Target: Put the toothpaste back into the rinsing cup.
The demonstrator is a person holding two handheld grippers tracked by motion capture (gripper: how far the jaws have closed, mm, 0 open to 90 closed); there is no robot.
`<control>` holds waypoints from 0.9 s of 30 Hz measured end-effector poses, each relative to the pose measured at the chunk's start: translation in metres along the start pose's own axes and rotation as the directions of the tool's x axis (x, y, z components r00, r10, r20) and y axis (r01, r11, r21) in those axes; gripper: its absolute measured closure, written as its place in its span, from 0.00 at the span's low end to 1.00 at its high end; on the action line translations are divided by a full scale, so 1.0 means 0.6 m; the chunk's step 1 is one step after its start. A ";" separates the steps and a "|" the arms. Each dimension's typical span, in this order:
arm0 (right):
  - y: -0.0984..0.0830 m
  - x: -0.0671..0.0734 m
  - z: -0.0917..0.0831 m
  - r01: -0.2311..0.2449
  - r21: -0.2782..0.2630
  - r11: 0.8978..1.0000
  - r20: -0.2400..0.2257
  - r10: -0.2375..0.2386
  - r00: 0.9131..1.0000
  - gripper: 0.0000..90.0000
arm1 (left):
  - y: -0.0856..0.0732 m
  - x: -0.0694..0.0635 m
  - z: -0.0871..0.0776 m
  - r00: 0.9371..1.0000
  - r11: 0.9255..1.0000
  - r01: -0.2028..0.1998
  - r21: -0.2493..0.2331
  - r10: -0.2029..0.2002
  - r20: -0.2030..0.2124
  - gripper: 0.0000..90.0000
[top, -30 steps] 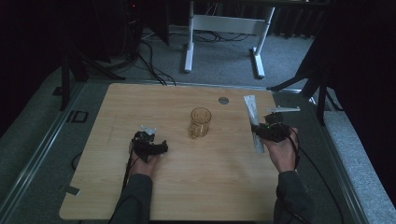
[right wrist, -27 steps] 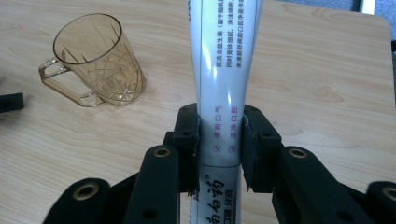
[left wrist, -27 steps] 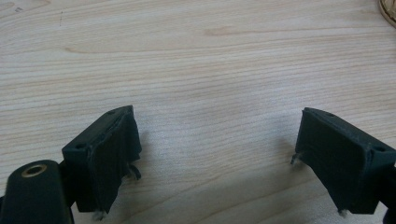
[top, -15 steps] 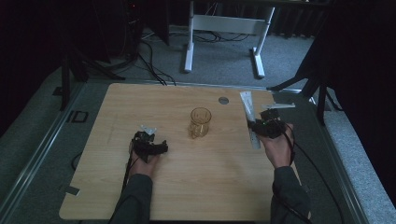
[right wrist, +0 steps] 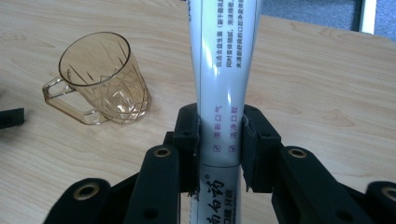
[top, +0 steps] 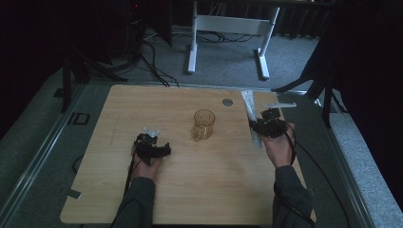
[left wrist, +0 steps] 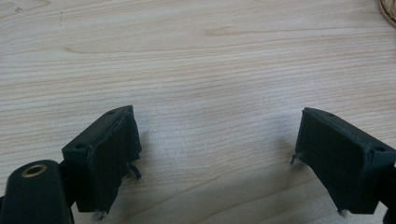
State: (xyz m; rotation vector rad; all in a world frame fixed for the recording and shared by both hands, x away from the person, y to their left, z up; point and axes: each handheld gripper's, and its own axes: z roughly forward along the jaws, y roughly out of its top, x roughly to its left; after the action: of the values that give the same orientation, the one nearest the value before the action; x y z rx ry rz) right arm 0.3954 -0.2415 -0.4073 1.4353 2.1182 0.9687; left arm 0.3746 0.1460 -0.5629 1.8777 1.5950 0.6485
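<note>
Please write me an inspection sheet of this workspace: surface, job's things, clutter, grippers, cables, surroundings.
Surface: wooden table, light grain, a round grey disc near the far edge.
Job's things: white toothpaste tube with printed text; amber glass mug upright mid-table.
Clutter: nothing seen.
Grippers: left gripper open over bare wood; right gripper shut on the toothpaste tube.
Cables: one cable trails from the left gripper; more lie on the floor behind.
Surroundings: grey carpet, white desk frame, dark backdrop.

A wooden table (top: 199, 190) with a round grommet (top: 227, 102) sits on grey carpet (top: 223, 61)
</note>
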 end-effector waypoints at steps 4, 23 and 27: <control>0.002 0.000 0.005 -0.003 -0.009 1.000 -0.005 0.003 1.000 0.79 | 0.000 0.000 0.000 1.000 1.000 0.000 0.000 0.000 0.000 0.14; 0.018 0.004 0.011 -0.004 -0.065 0.998 -0.014 0.004 1.000 0.79 | 0.000 0.000 0.000 1.000 1.000 0.000 0.000 0.000 0.000 0.14; 0.020 0.006 0.012 0.001 -0.077 0.997 -0.011 -0.002 1.000 0.79 | 0.000 0.000 0.000 1.000 1.000 0.000 0.001 0.000 -0.001 0.14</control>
State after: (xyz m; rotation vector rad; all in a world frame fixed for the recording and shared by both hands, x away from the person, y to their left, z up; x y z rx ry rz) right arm 0.4064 -0.2334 -0.4031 1.3944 2.0662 1.0478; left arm 0.3748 0.1459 -0.5628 1.8785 1.5966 0.6487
